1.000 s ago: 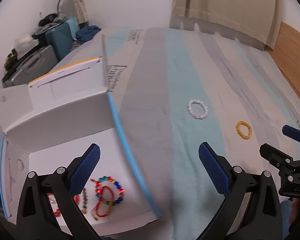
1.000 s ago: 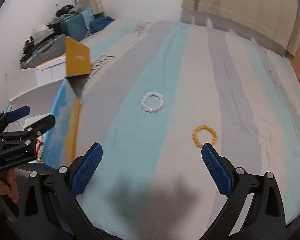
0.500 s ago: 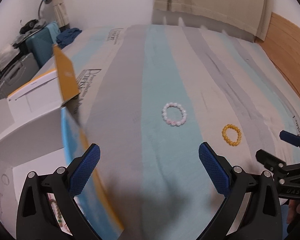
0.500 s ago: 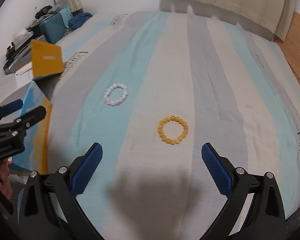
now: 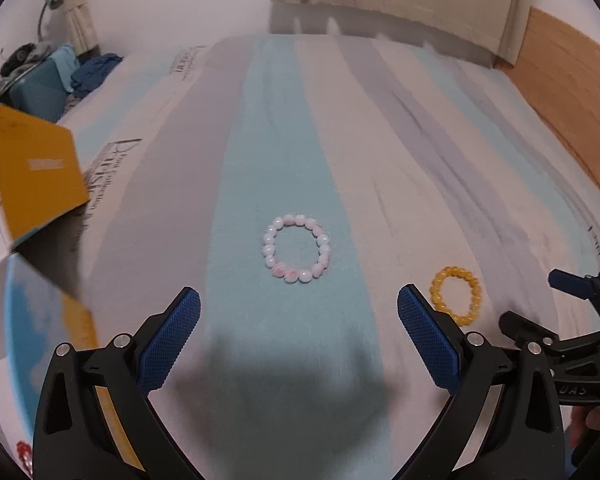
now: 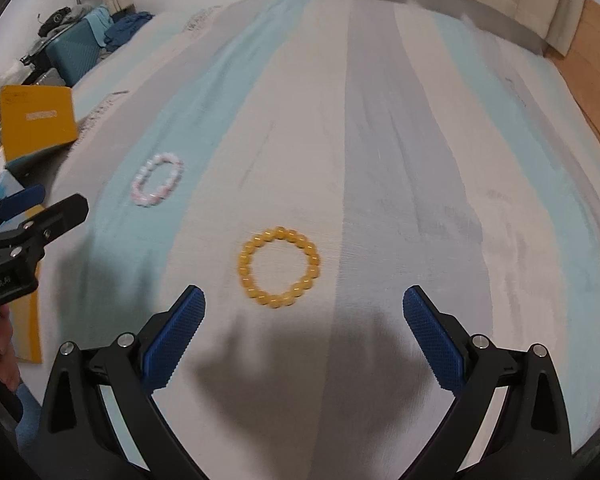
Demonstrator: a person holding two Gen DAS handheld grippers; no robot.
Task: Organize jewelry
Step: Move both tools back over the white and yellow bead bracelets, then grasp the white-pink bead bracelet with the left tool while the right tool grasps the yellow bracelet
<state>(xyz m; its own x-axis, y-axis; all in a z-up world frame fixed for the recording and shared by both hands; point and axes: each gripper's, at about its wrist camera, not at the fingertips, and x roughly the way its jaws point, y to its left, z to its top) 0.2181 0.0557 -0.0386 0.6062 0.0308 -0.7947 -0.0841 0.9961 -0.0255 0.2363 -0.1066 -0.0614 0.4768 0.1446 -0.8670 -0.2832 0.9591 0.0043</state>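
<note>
A pale pink bead bracelet (image 5: 297,249) lies on the striped bedspread just ahead of my open, empty left gripper (image 5: 299,334); it also shows in the right wrist view (image 6: 157,179). A yellow bead bracelet (image 6: 279,267) lies just ahead of my open, empty right gripper (image 6: 304,330); in the left wrist view it (image 5: 457,294) sits by the right finger. The open box (image 5: 40,312) with orange flap is at the left; a bit of red jewelry (image 5: 23,451) shows inside it.
The striped bedspread (image 6: 380,140) spreads far ahead. A teal suitcase (image 5: 40,88) and clutter stand at the back left by the wall. A wooden floor (image 5: 572,112) lies to the right. The other gripper (image 5: 556,320) shows at the right edge.
Both grippers have swung right, away from the box, and moved closer to the bedspread. The pink bracelet now lies centred before the left gripper and the yellow one before the right.
</note>
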